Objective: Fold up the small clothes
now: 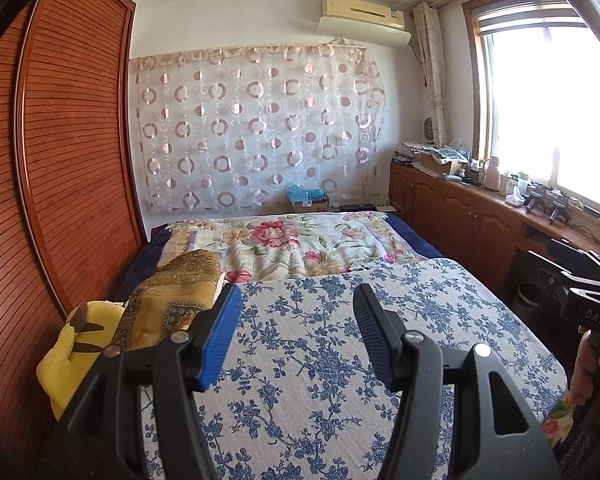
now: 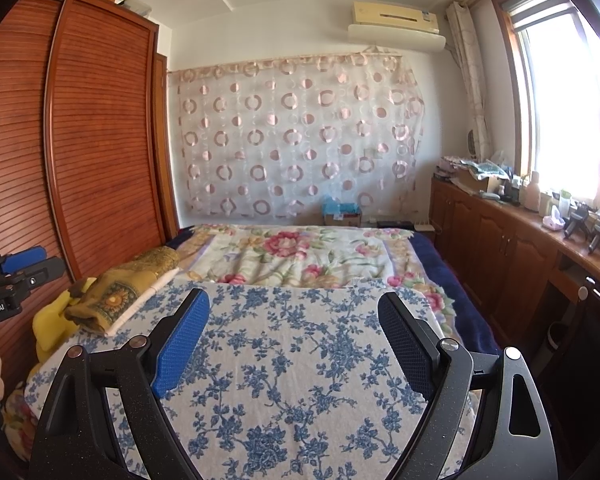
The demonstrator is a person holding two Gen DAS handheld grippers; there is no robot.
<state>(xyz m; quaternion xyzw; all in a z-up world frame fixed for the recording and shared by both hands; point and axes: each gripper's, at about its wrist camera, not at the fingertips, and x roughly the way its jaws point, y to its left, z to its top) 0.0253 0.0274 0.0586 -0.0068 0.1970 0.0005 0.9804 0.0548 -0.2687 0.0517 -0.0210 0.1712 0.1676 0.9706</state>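
Both claws hover spread and empty above the blue-flowered cloth (image 1: 320,360) that covers the near end of the bed: the left gripper (image 1: 296,336) and the right gripper (image 2: 292,344) each have their fingers wide apart with nothing between them. The nearest candidate for folding is the gold patterned bundle (image 1: 176,292), lying at about ten o'clock from the left gripper, at the cloth's left edge, touching a yellow plush toy (image 1: 76,344). Whether that bundle is clothing or a scarf, the distortion leaves unclear.

Judging the risks: a reach toward the bundle could pinch the flowered cloth or the plush along with it, since all three lie together, and a single-layer grab could drag the bundle apart.

The right wrist view shows the bundle's sunflower-printed end (image 2: 112,300) and white lining, and the left gripper at nine o'clock. The left wrist view alone shows the right gripper at three o'clock.
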